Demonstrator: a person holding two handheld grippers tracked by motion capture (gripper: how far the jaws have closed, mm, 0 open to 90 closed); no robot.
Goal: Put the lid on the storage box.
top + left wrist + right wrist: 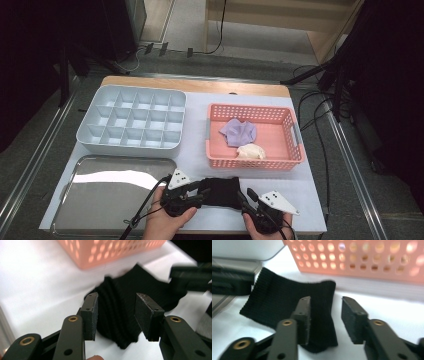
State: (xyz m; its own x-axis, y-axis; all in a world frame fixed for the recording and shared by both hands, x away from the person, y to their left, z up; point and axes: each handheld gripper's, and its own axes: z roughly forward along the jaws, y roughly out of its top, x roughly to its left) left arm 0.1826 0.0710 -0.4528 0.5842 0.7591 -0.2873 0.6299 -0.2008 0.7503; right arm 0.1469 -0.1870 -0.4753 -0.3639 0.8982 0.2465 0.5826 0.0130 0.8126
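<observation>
at the near edge of the white table (195, 155), between the steel tray (100, 195) and the pink basket (255, 135), a black sock (220, 192) lies flat on the surface. it is flanked by the left gripper (196, 192) and the right gripper (245, 200), each held in a hand at the bottom of the high view. in the left gripper view the jaws are seen standing partly apart over the sock (120, 312), with cloth between the pads (90, 315) but, as far as can be judged, not pinched. in the right gripper view the jaws are likewise parted, one pad lying over the sock (287, 305) and the other over bare table, so nothing is gripped there either. the work in hand is judged to be the folding or flattening of this sock before it is stored. two more items, a lilac cloth (239, 132) and a cream one (251, 151), are still lying in the basket, and the grey compartment box (132, 120) appears empty, though its far cells are too small to be sure of. little is therefore judged to be done: the black sock is out and spread, but not yet placed in a compartment.
</observation>
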